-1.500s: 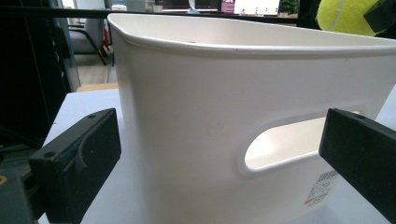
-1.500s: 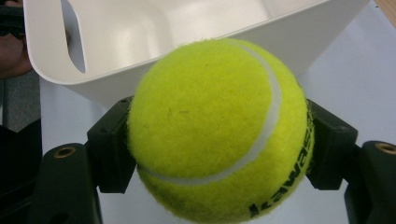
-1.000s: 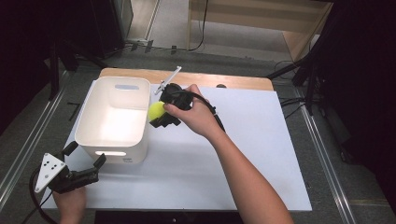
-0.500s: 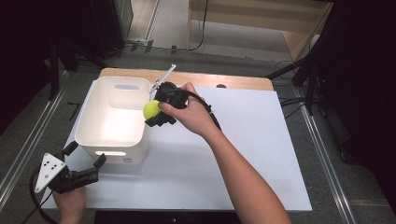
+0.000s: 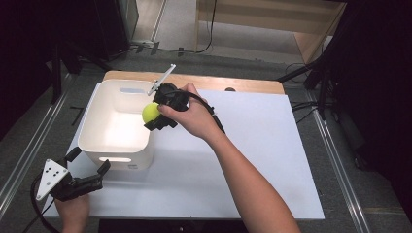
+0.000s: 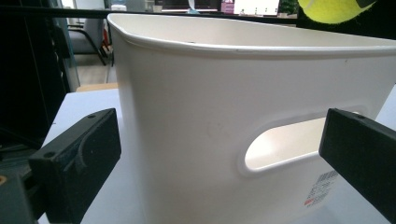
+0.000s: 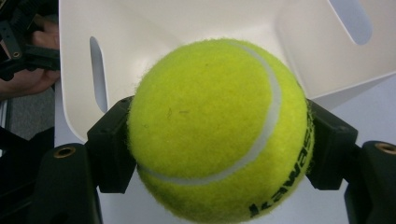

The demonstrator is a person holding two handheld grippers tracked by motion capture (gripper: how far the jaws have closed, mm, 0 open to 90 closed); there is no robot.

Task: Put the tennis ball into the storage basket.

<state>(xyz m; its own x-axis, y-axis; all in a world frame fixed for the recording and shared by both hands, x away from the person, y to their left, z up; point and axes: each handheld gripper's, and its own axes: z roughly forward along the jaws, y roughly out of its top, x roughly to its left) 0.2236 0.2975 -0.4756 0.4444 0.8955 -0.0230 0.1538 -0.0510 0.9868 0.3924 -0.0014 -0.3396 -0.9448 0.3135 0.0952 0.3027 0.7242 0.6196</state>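
From the high view the whole layout reads at once: a white table (image 5: 252, 160) carries a white bin (image 5: 114, 145) at its left part, and the right gripper (image 5: 154, 116) holds a tennis ball (image 5: 150, 112) over the bin's right rim, above the table's surface; the right hand (image 5: 192, 116) wraps the gripper's body, with its cable (image 5: 209, 109) looping over the wrist; the left gripper (image 5: 94, 174) sits low at the table's near left corner, just beside the bin's near wall, with the left hand (image 5: 73, 211) under its grey plate (image 5: 51, 177).

The right gripper view brings the grip up close, which the high view leaves small: both black jaws press on opposite sides of the ball, pinching it firmly; behind the ball lies the bin's pale inside with a slot handle (image 7: 95, 74) in one wall and another in the far wall.

The left gripper view gives the bin from table height: its outer wall, an oval handle cut-out (image 6: 285, 144) and a small barcode label (image 6: 320, 186) near the base; the left gripper's jaws stand spread wide to either side of that wall, touching nothing; the ball peeks in at the top right, above the rim.

The ball is bright yellow-green and fuzzy, with a curved white seam (image 7: 268, 130) and black lettering (image 7: 285, 186) low on one side.
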